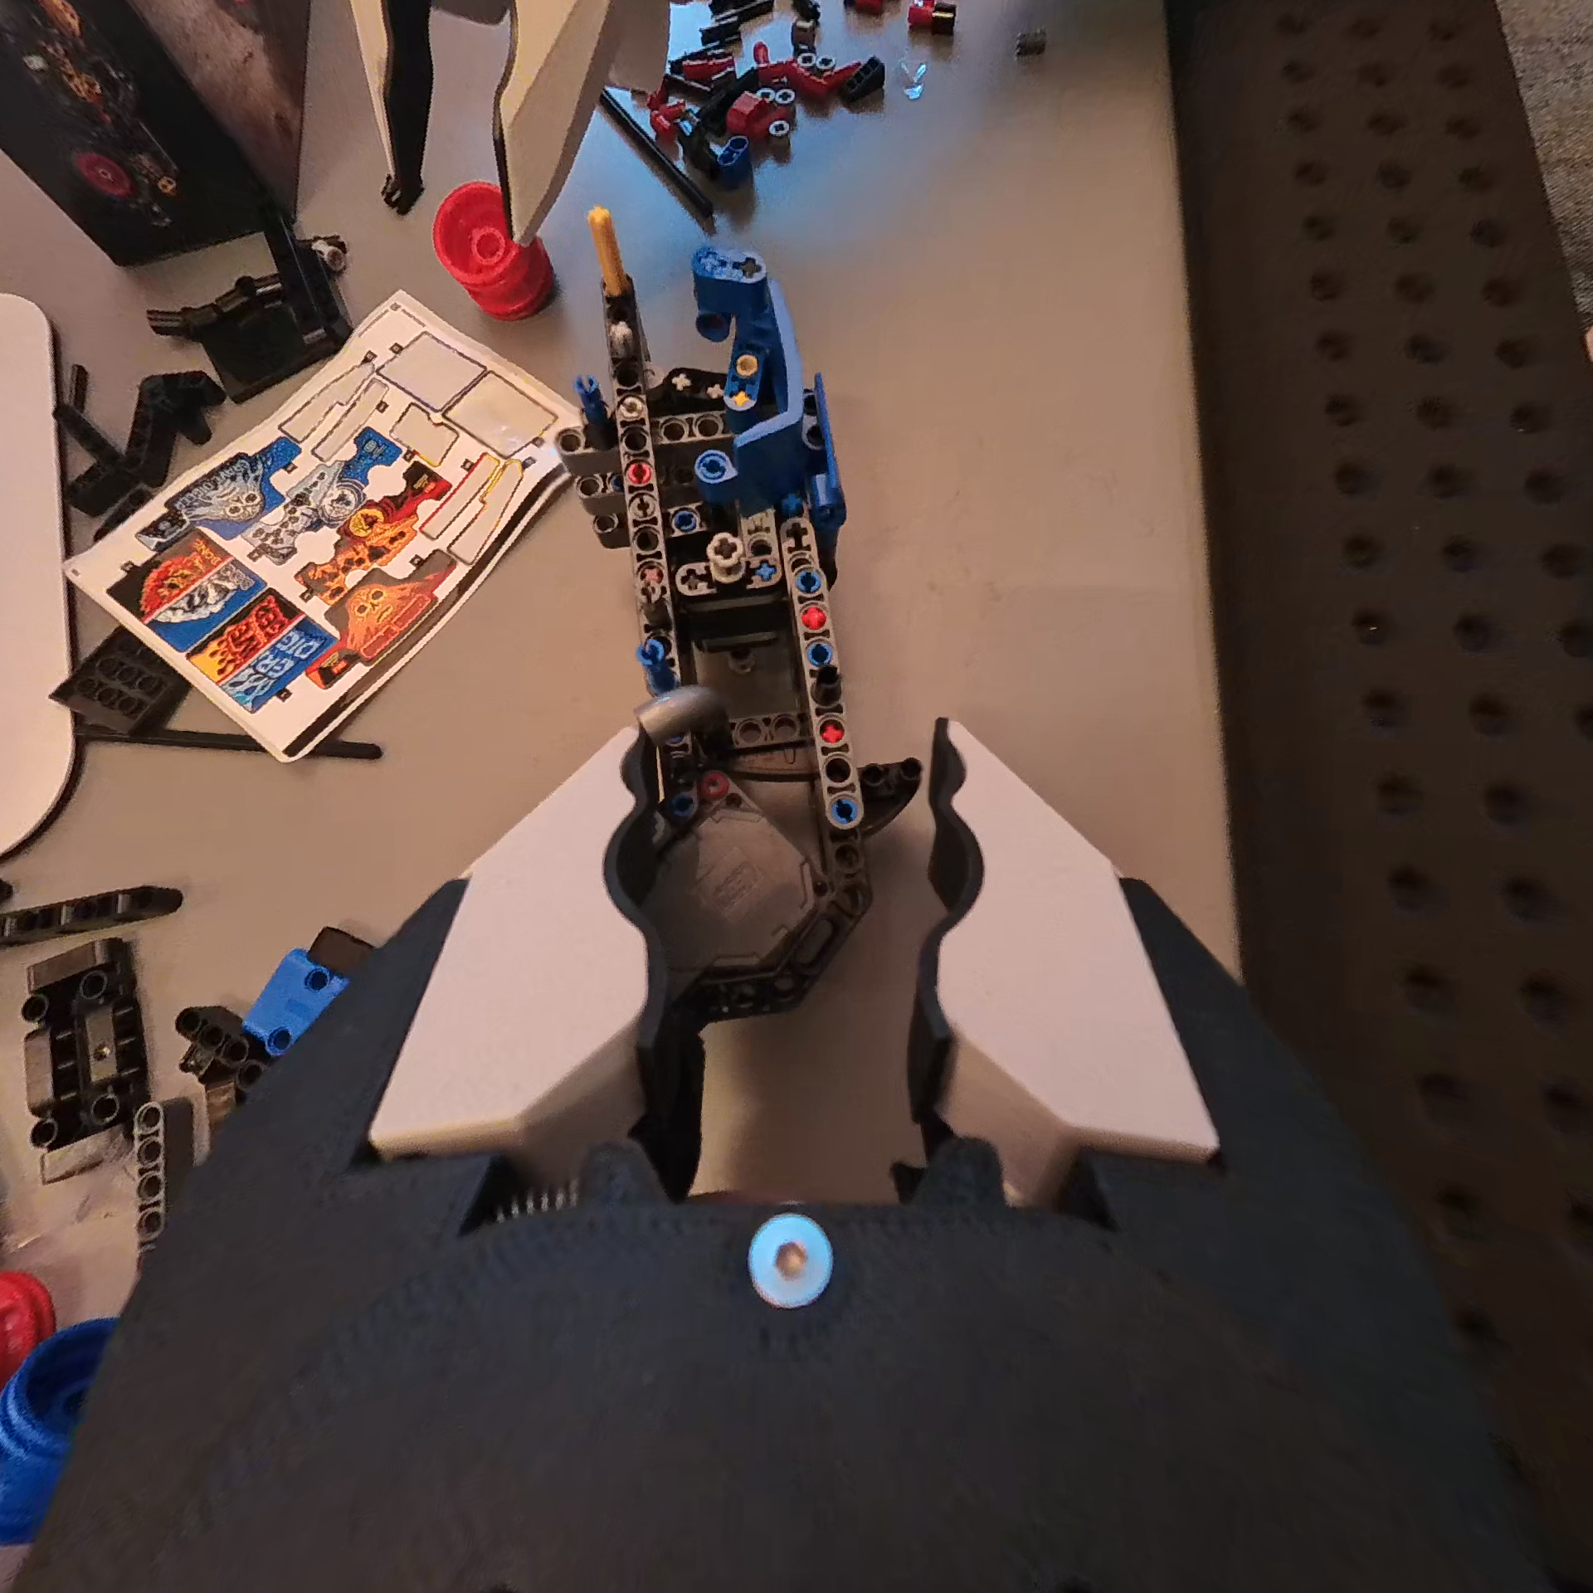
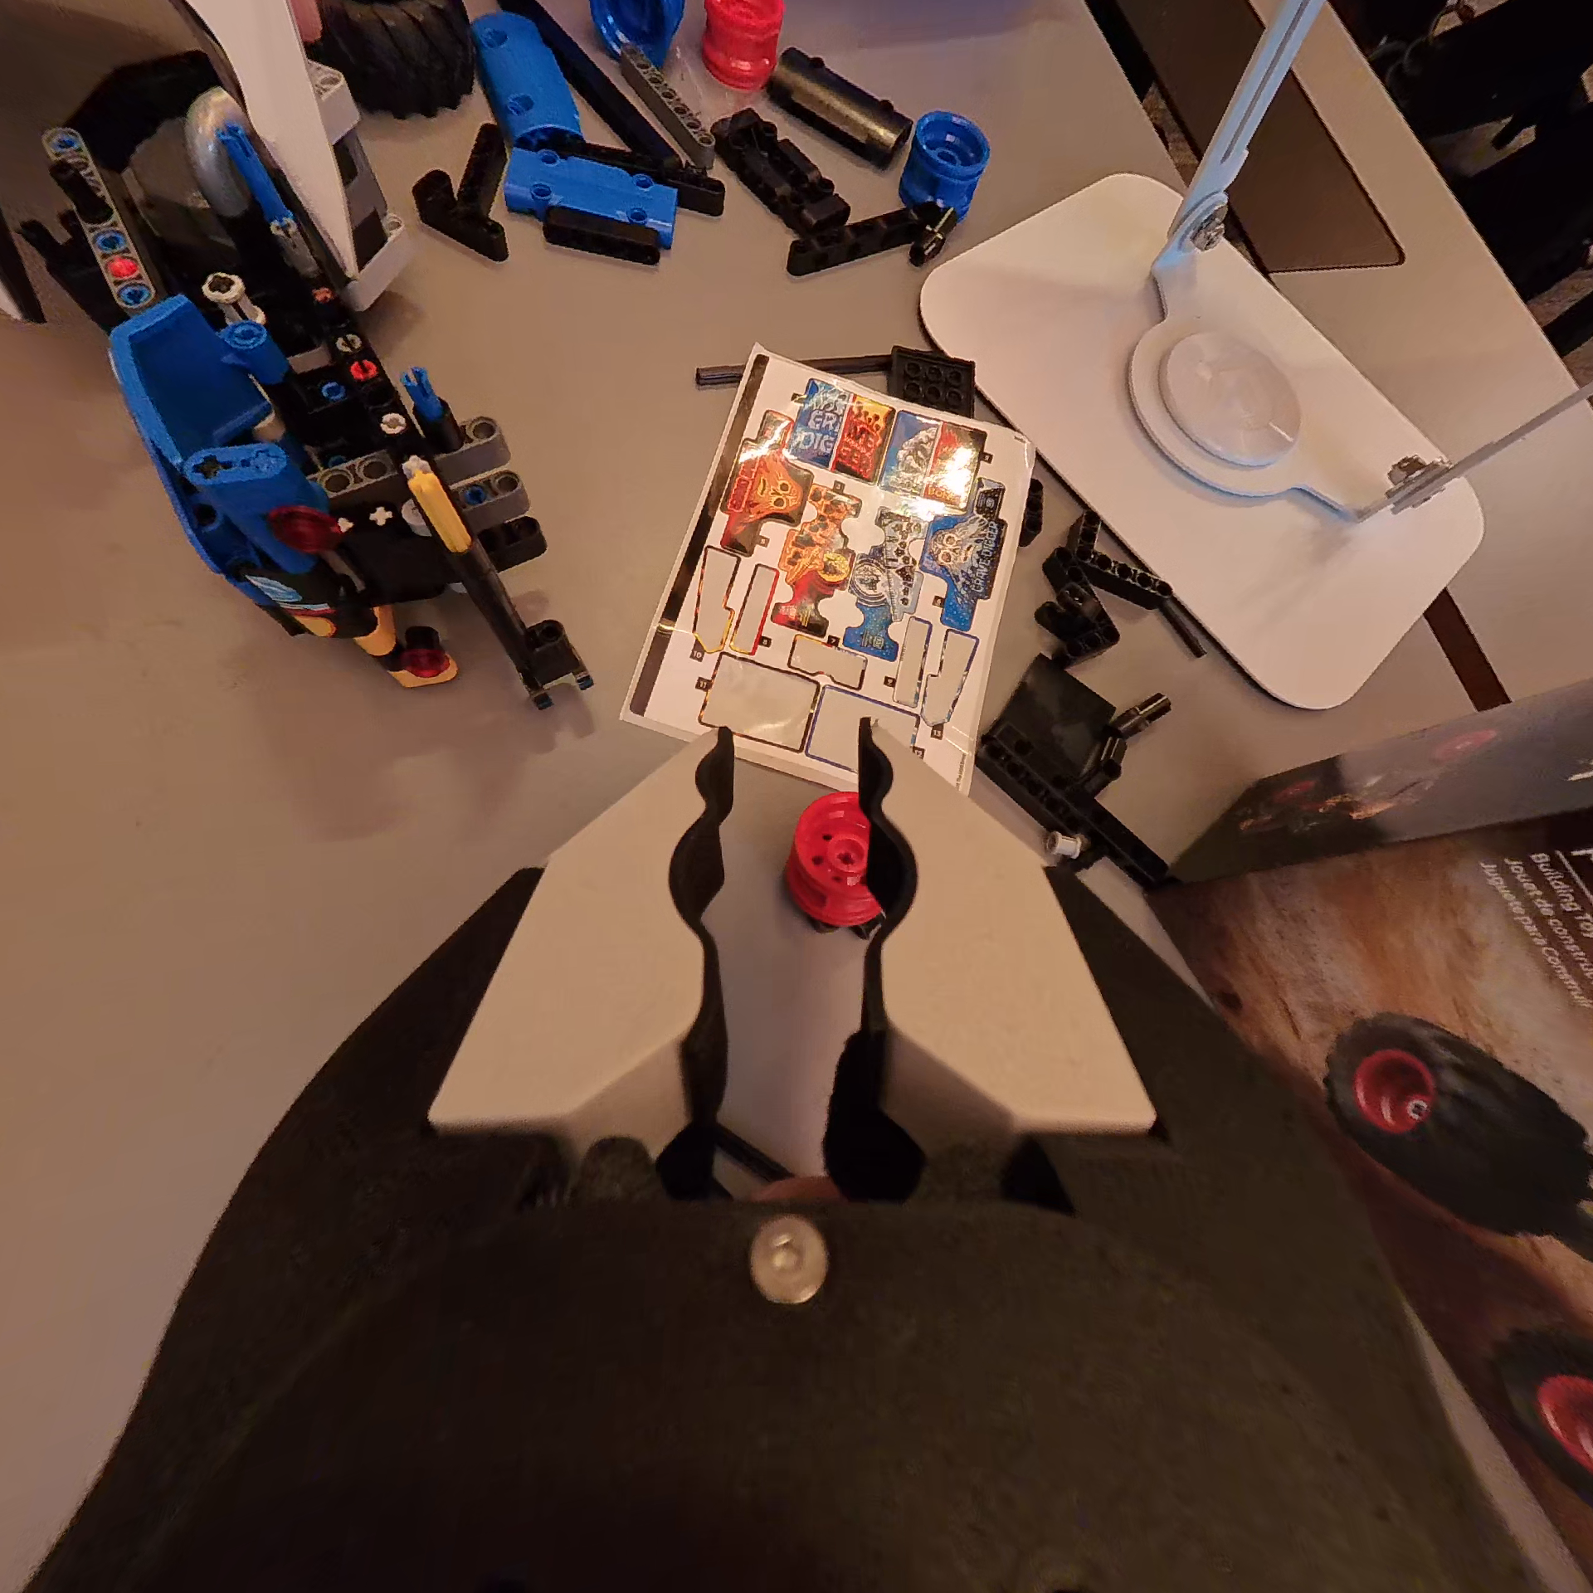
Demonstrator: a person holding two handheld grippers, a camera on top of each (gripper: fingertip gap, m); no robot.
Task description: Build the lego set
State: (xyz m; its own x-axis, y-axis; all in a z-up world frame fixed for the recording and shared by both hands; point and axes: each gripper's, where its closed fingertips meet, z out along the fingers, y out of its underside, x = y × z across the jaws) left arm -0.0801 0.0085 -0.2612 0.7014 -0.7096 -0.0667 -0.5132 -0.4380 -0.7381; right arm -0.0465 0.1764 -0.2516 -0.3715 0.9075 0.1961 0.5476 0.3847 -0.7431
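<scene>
The half-built black and blue chassis stands on its side on the grey table, with a yellow axle at its far end. My left gripper is shut on its near end, one finger on each side. The chassis also shows in the right wrist view at the left, with a white finger of the left gripper behind it. A red wheel hub stands on the table between the jaws of my right gripper, which is open, its right finger close against the hub. The hub also shows in the left wrist view.
A sticker sheet lies just beyond the hub. A white stand base is at the far right, the set's box at the near right. Loose blue and black parts and a blue hub lie at the back. A dark perforated panel borders the table. The gap from one gripper's tips to the other's is roughly 20 cm.
</scene>
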